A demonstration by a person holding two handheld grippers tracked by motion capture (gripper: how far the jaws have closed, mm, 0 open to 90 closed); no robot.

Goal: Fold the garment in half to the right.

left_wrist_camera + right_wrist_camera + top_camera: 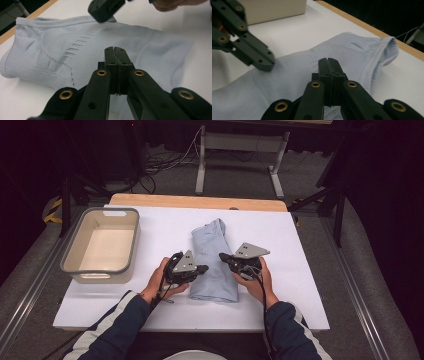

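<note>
Bin: a beige rectangular plastic bin with a grey rim (136, 240) sits at the far left of the white table top (310, 285), well apart from the cloth.

Your left gripper: the black two-jaw left gripper (202, 268) points right, its tip at the left edge of the cloth. In the left gripper view its jaws (116, 56) are pressed together with nothing between them. Whether the tip touches the fabric, you cannot tell.

Your left hand: your left hand (159, 281) wraps the handle, with the forearm coming in from the lower left.

Cloth: a pale blue folded knit garment (215, 262) lies at the middle of the table, between your two grippers. Its long axis runs away from you, with the hemmed opening at the far end and the wider folded part near you.

Your right gripper: the black two-jaw right gripper (223, 256) points left, its tip over the right half of the cloth. In the right gripper view its jaws (329, 66) are closed and hold nothing.

Your right hand: your right hand (260, 281) grips from the right, with the forearm coming in from the lower right.

Key relation: the two tips face each other across the cloth's short width, about equally near to it. Any grasp would probably need the jaws opened first.
</note>
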